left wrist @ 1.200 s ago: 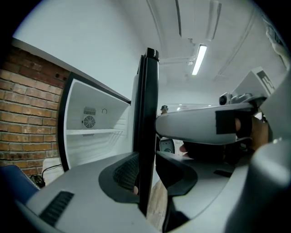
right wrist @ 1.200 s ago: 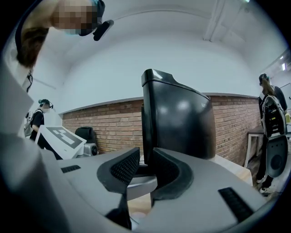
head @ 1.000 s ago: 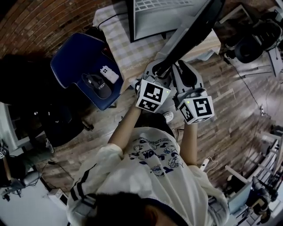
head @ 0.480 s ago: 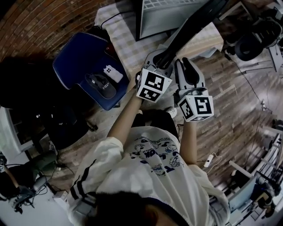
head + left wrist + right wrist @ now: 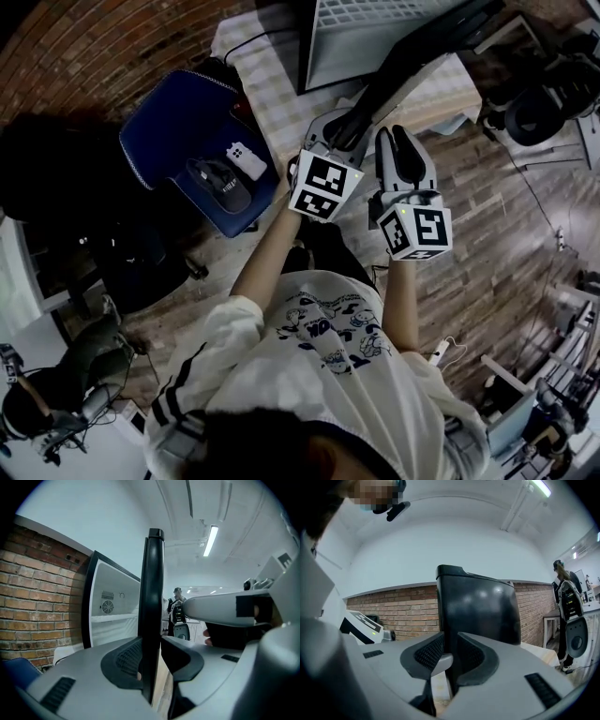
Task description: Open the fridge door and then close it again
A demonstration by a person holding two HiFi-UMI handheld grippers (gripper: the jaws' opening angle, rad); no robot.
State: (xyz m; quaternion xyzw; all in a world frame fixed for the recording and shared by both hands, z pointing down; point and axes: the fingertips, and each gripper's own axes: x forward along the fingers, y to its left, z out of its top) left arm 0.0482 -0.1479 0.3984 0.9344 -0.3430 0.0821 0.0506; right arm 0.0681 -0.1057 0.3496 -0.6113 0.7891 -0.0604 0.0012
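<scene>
Now holding the fridge door (image 5: pixel 412 56) open, swung out from the fridge (image 5: pixel 375 28) on the far counter (image 5: pixel 267 89), free edge toward the near side. Pinching that edge narrowly with the right tongs (image 5: pixel 397 141); only straddling it with the left tongs (image 5: pixel 342 131), just eased apart, gap at one pad. With one grip alone, may lose the thin edge during the swing and let the door slam, or trap the tongs when closing.

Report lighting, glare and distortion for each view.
Head view: dim overall, corners black, and the wooden floor boards bowed by the wide lens. Left gripper view: the ceiling light strip flares bright, and the brick wall courses curve. Right gripper view: the glossy fridge door carries soft highlights, with a round black rim.
</scene>
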